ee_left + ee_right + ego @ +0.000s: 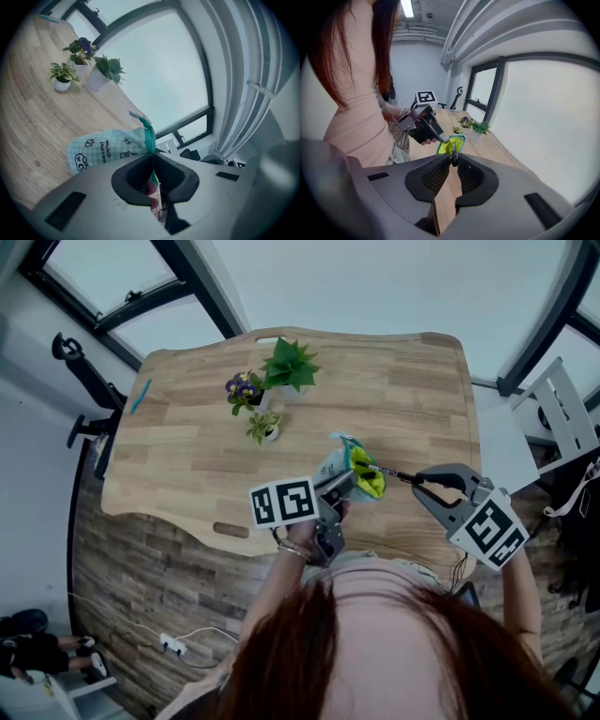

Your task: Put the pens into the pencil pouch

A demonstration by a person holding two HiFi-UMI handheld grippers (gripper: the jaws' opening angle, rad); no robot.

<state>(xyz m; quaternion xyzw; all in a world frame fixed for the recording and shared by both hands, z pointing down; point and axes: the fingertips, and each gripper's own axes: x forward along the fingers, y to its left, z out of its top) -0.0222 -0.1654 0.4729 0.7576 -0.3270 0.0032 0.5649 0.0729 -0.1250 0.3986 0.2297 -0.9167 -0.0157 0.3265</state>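
A pale green checked pencil pouch [339,465] with a yellow-green lining [366,476] is held up over the wooden table [187,456] near its front edge. My left gripper [345,486] is shut on the pouch's teal zipper rim [149,136], and the pouch's printed body [103,150] hangs beyond the jaws. My right gripper [417,479] is just right of the pouch, shut on a thin dark pen [389,472]. The pen's tip points at the open mouth [451,144]. In the right gripper view the pen [453,157] sticks out between the jaws.
Three small potted plants [291,367], [246,390], [264,427] stand at the table's back middle. A teal pen-like thing [141,395] lies by the table's left edge. A grey chair [562,413] is to the right, and a power strip [171,645] lies on the floor.
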